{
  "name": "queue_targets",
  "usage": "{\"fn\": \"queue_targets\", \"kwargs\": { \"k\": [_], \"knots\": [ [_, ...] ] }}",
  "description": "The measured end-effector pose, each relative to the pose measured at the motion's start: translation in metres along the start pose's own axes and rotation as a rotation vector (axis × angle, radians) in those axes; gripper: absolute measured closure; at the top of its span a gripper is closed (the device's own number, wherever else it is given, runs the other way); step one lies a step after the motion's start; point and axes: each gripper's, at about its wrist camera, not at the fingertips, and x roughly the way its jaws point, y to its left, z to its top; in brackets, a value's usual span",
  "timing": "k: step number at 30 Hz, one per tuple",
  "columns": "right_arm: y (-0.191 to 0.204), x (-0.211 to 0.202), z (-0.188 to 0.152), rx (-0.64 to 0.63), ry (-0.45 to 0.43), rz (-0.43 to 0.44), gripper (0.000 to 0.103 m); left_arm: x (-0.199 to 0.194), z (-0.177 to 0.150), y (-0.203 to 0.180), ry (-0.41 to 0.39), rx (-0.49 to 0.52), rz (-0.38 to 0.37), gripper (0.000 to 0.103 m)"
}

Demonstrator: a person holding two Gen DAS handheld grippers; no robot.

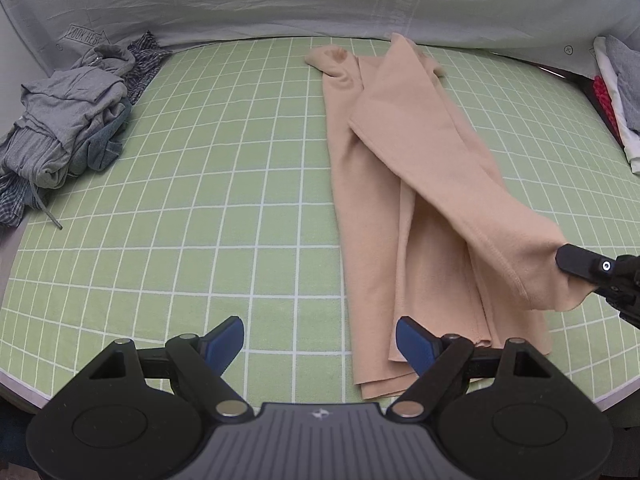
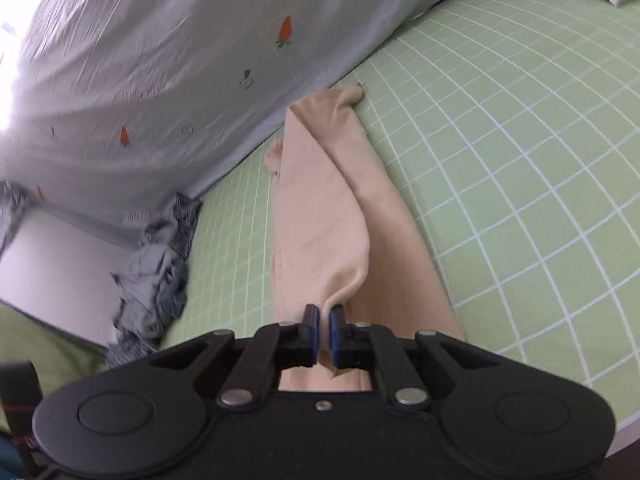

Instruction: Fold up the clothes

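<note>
A long peach garment (image 1: 404,184) lies lengthwise on the green grid bedsheet (image 1: 224,168), right of centre. One flap of it is lifted and pulled toward the right. My right gripper (image 2: 324,312) is shut on the end of that flap of the peach garment (image 2: 320,200); it also shows in the left wrist view (image 1: 568,260) at the right edge. My left gripper (image 1: 320,336) is open and empty, low over the sheet, with its right finger just above the garment's near left edge.
A heap of grey and checked clothes (image 1: 68,128) lies at the far left of the bed. A grey carrot-print sheet (image 1: 320,0) hangs along the back. Folded white and grey items with a red thing (image 1: 616,100) sit at the far right edge.
</note>
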Motion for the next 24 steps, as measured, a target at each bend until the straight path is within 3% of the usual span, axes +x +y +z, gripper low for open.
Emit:
{"fn": "queue_targets", "kwargs": {
  "k": [4,5,6,8,11,17,24],
  "knots": [
    [-0.025,0.025,-0.010,0.042,0.134,-0.292,0.085,0.009,-0.002,0.000,0.030,0.010,-0.017,0.019],
    [-0.027,0.023,-0.014,0.035,0.128,-0.306,0.082,0.010,-0.001,0.000,0.032,0.012,-0.019,0.019],
    [-0.026,0.020,-0.017,0.021,0.117,-0.313,0.075,0.011,-0.001,-0.001,0.034,0.014,-0.022,0.019],
    [-0.013,0.013,-0.017,-0.057,0.069,-0.344,0.038,0.014,0.002,-0.003,0.032,0.023,-0.030,0.019],
    [0.008,0.013,-0.012,-0.214,0.024,-0.392,0.023,0.023,0.010,-0.013,0.036,0.048,-0.043,0.018],
    [0.016,0.036,-0.010,-0.411,0.044,-0.470,0.020,0.056,0.030,-0.034,0.033,0.080,-0.046,0.018],
    [0.010,0.056,-0.009,-0.459,0.053,-0.507,0.020,0.092,0.063,-0.036,-0.028,0.021,0.001,0.018]
  ]
}}
